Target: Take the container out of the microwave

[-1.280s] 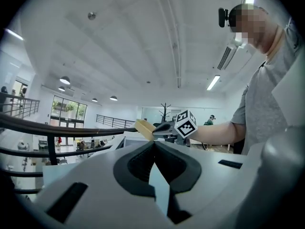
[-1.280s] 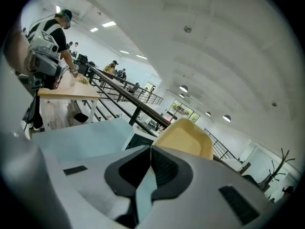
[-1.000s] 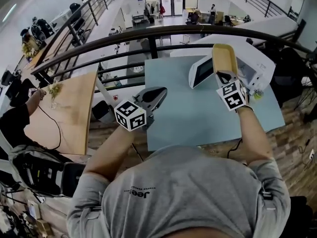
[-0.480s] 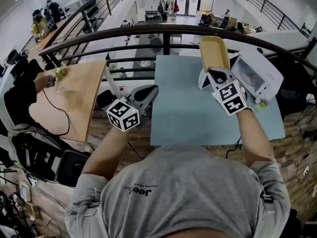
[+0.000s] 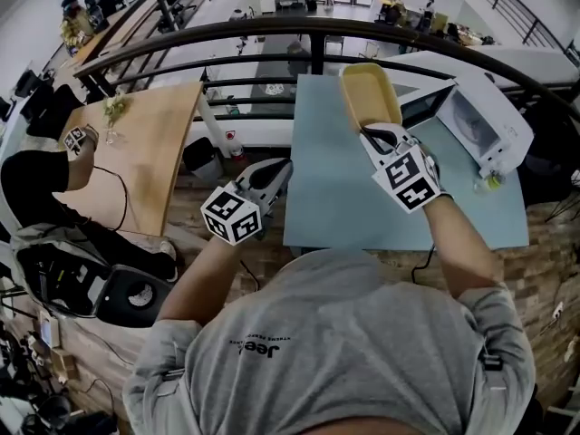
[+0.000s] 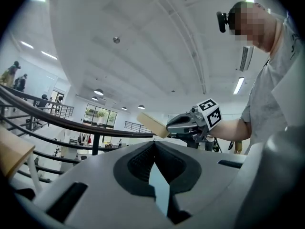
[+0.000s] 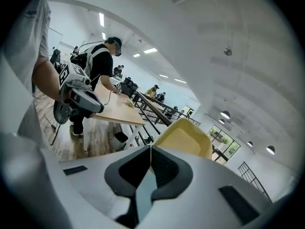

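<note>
Yellow container [image 5: 370, 93] is outside the microwave [image 5: 478, 125], held in the air over the far part of the pale blue desk [image 5: 335, 202]. It sits just left of the white microwave, whose door stands open toward it. The right hand-held gripper [image 5: 372, 135] has it by the near rim. In the right gripper view the two jaws are pressed together at their tips, and the container [image 7: 187, 140] rises directly beyond them with its hollow facing the camera. The left gripper view shows the same grasp from the side. There the container [image 6: 152, 124] sticks out from the front of the right hand-held gripper [image 6: 167, 126] as a flat, tilted slab.

The left hand-held gripper [image 5: 275, 174] hangs off the near left corner of the desk, well apart from the container and from the microwave. Its jaws are closed tip to tip with nothing between them. Only a sliver of the blue desk shows through the gap lower down.

A wooden table [image 5: 149, 152] stands to the left beyond a dark railing [image 5: 227, 34], with a person [image 5: 36, 188] seated at it.
</note>
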Demonstrator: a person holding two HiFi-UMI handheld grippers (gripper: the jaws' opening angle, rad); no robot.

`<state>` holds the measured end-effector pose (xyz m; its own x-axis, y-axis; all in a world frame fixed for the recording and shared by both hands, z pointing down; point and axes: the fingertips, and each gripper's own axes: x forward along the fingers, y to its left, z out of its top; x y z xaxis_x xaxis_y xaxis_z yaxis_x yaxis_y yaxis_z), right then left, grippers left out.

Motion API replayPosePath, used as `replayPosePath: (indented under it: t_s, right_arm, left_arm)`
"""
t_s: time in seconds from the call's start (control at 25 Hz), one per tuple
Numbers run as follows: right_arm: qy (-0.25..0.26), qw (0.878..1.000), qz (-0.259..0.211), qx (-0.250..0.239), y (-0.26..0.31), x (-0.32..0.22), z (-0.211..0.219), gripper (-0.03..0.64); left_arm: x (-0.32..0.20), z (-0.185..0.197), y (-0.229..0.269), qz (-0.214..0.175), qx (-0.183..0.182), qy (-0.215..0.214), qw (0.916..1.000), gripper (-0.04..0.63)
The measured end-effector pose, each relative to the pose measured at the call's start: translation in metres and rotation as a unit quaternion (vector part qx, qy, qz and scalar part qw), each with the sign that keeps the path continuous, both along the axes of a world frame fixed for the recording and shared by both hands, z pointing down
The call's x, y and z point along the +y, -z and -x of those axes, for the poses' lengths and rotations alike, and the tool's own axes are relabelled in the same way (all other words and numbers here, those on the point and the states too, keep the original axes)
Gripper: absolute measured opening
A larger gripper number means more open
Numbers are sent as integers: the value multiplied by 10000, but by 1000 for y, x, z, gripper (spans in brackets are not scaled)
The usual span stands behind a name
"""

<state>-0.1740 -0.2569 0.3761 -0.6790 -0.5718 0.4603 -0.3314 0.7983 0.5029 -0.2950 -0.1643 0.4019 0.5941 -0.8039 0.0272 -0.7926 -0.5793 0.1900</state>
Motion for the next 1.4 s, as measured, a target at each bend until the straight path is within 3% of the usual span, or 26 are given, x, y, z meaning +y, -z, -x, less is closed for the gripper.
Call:
replayPosePath:
  t_s: [0.76,1.4]
  right_arm:
    - [744,9934,705,505,-101,55,51,23]
    - [1239,9751,1359,1238,-232,95,53,23]
  left_arm:
    - [44,16,-84,689,165,487,9963,9]
    - [79,2,-170,1680,98,647,9836,9]
